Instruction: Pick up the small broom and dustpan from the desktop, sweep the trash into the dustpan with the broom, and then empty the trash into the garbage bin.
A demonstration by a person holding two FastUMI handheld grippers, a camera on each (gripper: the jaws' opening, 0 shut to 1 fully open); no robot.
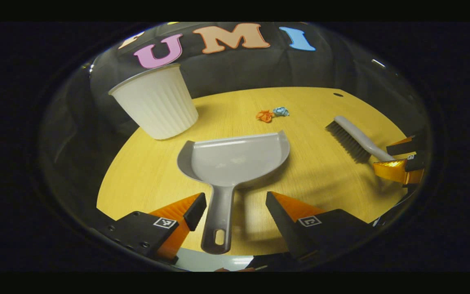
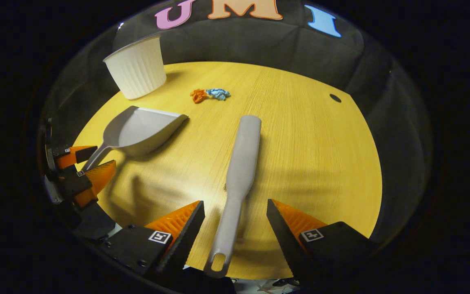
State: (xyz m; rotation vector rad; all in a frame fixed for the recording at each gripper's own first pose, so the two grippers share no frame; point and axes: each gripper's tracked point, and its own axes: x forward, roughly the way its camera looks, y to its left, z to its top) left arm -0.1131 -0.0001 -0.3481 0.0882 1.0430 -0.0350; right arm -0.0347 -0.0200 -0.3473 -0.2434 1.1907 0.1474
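Note:
A grey dustpan [image 1: 235,157] lies flat on the yellow wooden desk [image 1: 300,179], its handle [image 1: 218,220] running back between the fingers of my left gripper [image 1: 235,204], which is open and straddles it without touching. In the right gripper view the small grey broom [image 2: 241,163] lies on the desk [image 2: 320,163] with its handle between the open fingers of my right gripper [image 2: 235,210]. Two crumpled scraps, one orange [image 1: 264,116] and one blue [image 1: 281,111], rest beyond the dustpan. The scraps [image 2: 209,94] also lie ahead of the broom. Each gripper appears at the other view's edge: right [image 1: 398,157], left [image 2: 86,163].
A white ribbed garbage bin [image 1: 157,104] stands at the desk's far left; it is also in the right gripper view [image 2: 137,71]. A small dark hole [image 2: 335,98] marks the desk's far right. Bare desk lies between dustpan and broom.

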